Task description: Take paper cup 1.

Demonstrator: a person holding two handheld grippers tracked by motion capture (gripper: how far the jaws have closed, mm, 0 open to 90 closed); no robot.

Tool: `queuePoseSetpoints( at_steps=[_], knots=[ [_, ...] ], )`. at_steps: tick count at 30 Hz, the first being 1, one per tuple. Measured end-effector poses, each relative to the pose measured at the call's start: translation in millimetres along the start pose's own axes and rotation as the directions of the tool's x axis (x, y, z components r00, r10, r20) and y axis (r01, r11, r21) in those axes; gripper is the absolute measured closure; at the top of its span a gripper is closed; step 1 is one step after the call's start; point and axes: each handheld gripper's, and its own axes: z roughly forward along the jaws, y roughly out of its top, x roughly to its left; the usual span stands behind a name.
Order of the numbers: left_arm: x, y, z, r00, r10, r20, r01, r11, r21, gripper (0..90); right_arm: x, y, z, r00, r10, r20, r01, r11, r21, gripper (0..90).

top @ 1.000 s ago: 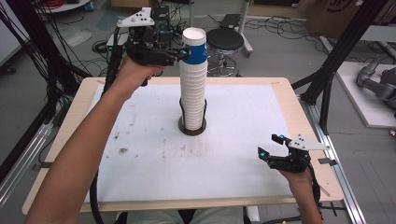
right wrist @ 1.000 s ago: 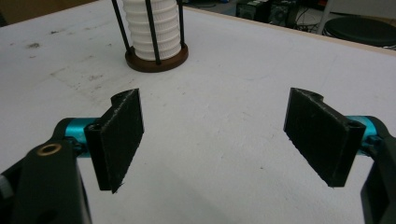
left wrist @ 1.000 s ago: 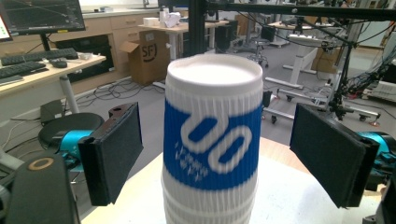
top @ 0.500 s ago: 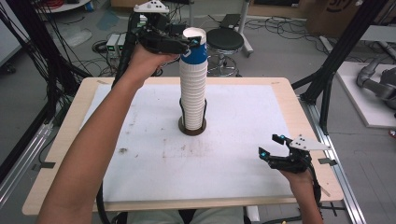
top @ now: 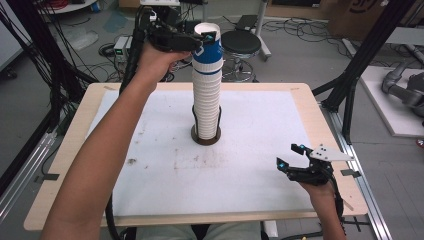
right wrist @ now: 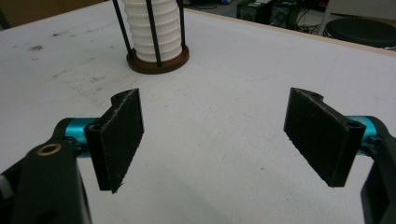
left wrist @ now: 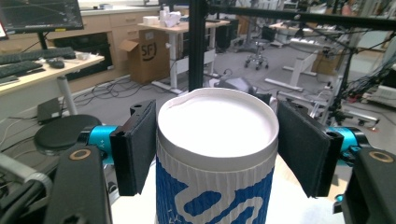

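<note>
The left gripper (top: pixel 202 41) has just been closing and now clamps the blue-printed top cup (left wrist: pixel 215 154) between its two pads, just under the rim, with the cup sitting at the head of the white cup stack (top: pixel 207 105) in its holder. The step in hand looks like pulling that cup free, which calls for a straight upward lift so the stack below does not tip. The right gripper (right wrist: pixel 212 135) rests with jaws spread and nothing between them, the stack's base well ahead of them.
</note>
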Motion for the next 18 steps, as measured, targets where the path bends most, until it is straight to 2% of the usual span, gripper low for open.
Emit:
queuePoseSetpoints(
  at_steps=[1, 7, 10, 14, 18],
  knots=[
    [-2.0, 5.5, -3.5, 0.9999, 0.011, -0.002, -0.011, 0.9999, -0.011, 31.3, 0.0, 0.0, 0.2, 1.0000, -0.001, -0.001, 0.001, 1.000, -0.001, 20.4],
    [-5.4, 18.7, -15.4, 0.9999, 0.007, -0.007, -0.007, 0.9979, -0.065, 31.5, 0.7, 0.5, 0.1, 1.0000, 0.002, -0.002, -0.002, 1.000, -0.004, 20.4],
    [-6.0, 25.0, -25.8, 0.9999, -0.014, 0.002, 0.014, 0.9929, -0.118, 31.5, 0.8, 0.4, -0.2, 1.0000, 0.006, -0.006, -0.006, 1.000, -0.010, 20.4],
    [-4.7, 33.1, -42.7, 0.9998, -0.020, 0.002, 0.020, 0.9871, -0.159, 31.6, 1.5, 0.4, -0.1, 0.9999, 0.007, -0.013, -0.007, 1.000, -0.012, 20.4],
    [-3.5, 39.0, -64.1, 0.9994, -0.033, -0.003, 0.032, 0.9781, -0.206, 31.6, 2.5, 1.1, 0.0, 0.9999, 0.006, -0.012, -0.006, 1.000, -0.021, 20.4]
  ],
)
